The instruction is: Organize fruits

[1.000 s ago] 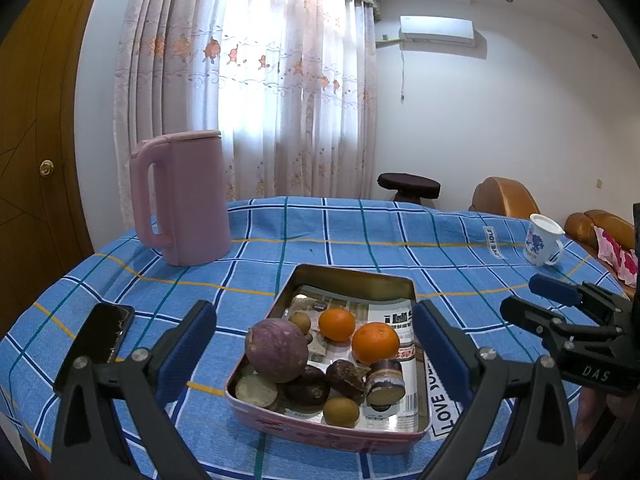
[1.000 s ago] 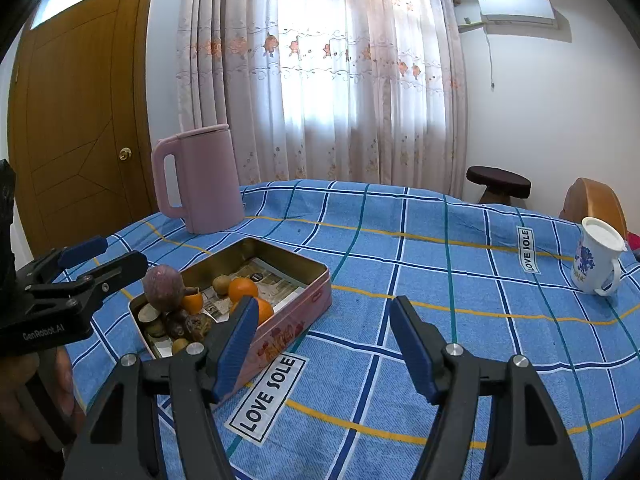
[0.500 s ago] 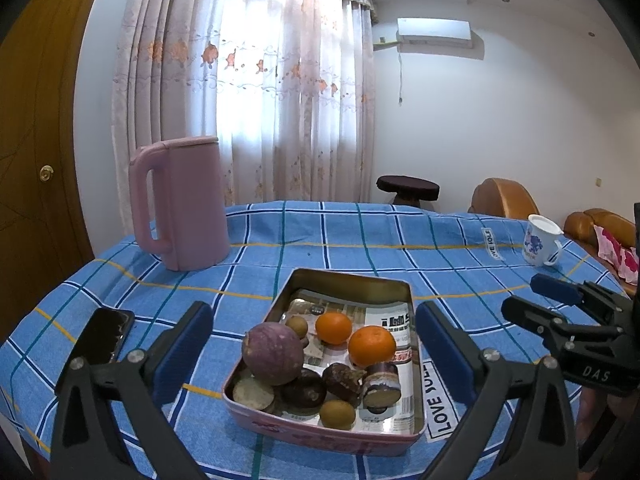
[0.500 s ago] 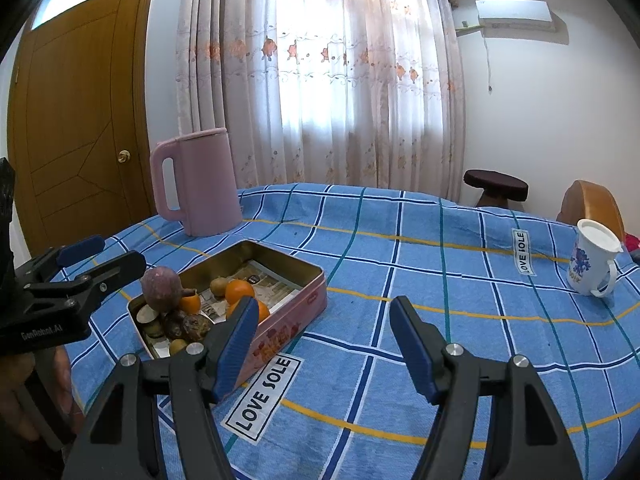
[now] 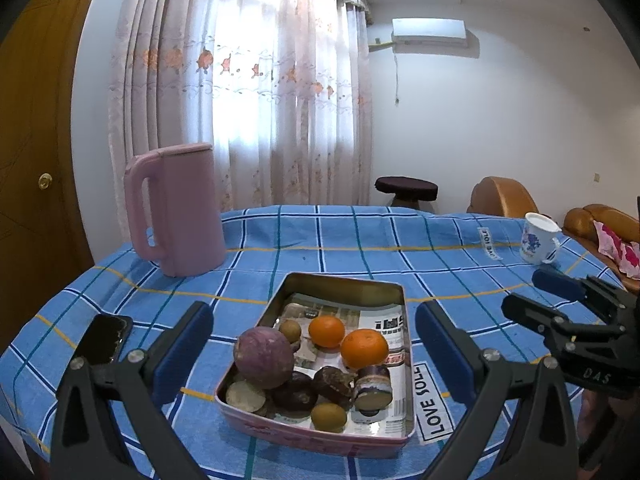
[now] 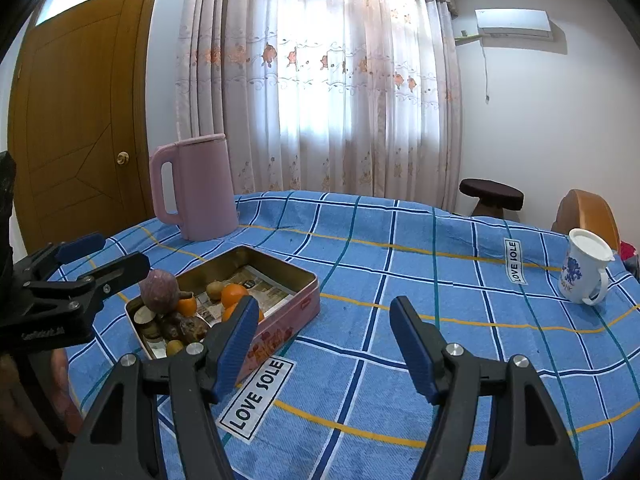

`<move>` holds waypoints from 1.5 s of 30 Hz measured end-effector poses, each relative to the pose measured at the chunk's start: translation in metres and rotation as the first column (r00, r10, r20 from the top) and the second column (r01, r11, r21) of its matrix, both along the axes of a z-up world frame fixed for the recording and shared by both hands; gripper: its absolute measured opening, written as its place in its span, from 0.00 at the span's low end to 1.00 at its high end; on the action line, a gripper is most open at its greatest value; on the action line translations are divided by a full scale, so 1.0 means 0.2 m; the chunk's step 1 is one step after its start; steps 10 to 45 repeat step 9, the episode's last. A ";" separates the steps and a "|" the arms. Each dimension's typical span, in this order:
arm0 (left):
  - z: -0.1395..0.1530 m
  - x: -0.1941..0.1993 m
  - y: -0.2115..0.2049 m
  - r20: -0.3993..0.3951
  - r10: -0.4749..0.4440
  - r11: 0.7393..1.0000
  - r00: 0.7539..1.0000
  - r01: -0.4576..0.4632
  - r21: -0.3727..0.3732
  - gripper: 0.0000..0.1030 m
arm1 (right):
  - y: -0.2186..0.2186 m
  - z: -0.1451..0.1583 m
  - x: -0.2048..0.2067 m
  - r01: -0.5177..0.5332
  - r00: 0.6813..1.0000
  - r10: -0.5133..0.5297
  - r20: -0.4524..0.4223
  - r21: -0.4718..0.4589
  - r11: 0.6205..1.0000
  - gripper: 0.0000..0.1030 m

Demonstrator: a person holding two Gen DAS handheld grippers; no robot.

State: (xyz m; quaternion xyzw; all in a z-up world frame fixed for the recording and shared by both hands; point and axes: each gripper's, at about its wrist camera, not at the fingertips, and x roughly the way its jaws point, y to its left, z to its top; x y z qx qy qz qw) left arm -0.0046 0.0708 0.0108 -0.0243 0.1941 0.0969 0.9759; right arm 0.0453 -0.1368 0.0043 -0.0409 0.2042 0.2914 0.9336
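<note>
A pink metal tin (image 5: pixel 394 296) lined with newspaper sits on the blue checked tablecloth. In it lie a purple round fruit (image 5: pixel 264 354), two oranges (image 5: pixel 364 348), several small brown and dark fruits (image 5: pixel 296 396) and a cut piece (image 5: pixel 373 388). My left gripper (image 5: pixel 314 340) is open and empty, its fingers straddling the tin from the near side. My right gripper (image 6: pixel 324 330) is open and empty above the cloth, just right of the tin (image 6: pixel 308 288). Each gripper shows in the other's view, the right one (image 5: pixel 560 300) and the left one (image 6: pixel 100 256).
A pink kettle (image 5: pixel 176 212) stands at the back left. A black phone (image 5: pixel 106 338) lies left of the tin. A white mug with a blue pattern (image 6: pixel 584 272) stands at the far right. A dark stool (image 6: pixel 491 196) and brown chairs stand beyond the table.
Both views have shifted slightly, as if the grippers tilted up or drew back a little. The fruits and tin have not moved; both grippers stay open.
</note>
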 end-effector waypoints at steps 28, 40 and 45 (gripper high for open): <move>-0.03 0.01 0.01 -0.023 0.001 1.000 1.000 -0.001 -0.012 1.00 | -0.03 -0.03 0.02 0.016 1.000 -0.016 -0.008 -0.022 1.000 0.67; -0.03 0.01 0.01 -0.023 0.001 1.000 1.000 -0.001 -0.012 1.00 | -0.03 -0.03 0.02 0.016 1.000 -0.016 -0.008 -0.022 1.000 0.67; -0.03 0.01 0.01 -0.023 0.001 1.000 1.000 -0.001 -0.012 1.00 | -0.03 -0.03 0.02 0.016 1.000 -0.016 -0.008 -0.022 1.000 0.67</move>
